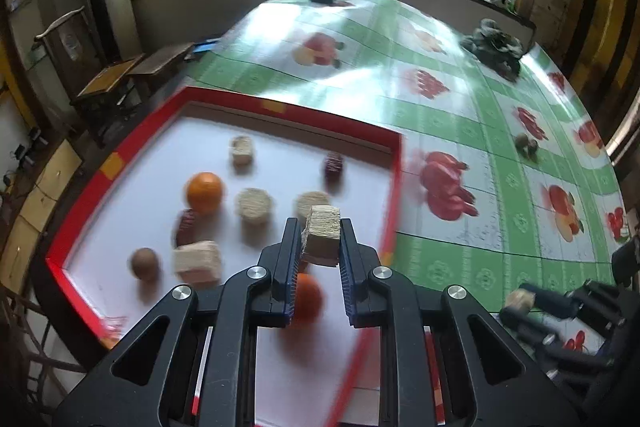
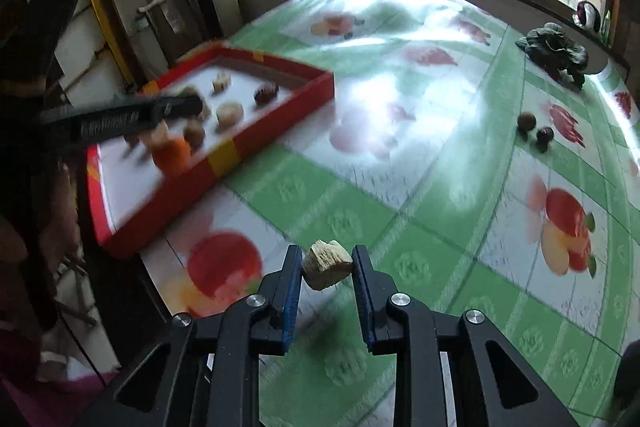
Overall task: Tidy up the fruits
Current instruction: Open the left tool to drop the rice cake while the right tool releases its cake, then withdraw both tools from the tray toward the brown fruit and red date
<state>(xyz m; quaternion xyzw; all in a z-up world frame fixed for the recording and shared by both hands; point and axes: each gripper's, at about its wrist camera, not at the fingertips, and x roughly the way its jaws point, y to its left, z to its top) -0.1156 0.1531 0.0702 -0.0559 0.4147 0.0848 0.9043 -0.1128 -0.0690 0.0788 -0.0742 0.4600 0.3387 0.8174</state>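
The left tool is pinching a pale, layered block between its 2 fingers, hovering over the red-rimmed tray with the white floor. In the tray are lying 2 oranges, several pale round and square pieces, dark red pieces and a brown round fruit. The right tool is gripping a smaller pale chunk by its corners, above the green-checked cloth of the surface, to the right of the tray. Well apart on that cloth are sitting a brown fruit and a dark one, just beside each other, and a heap of dark leafy greens near the far edge.
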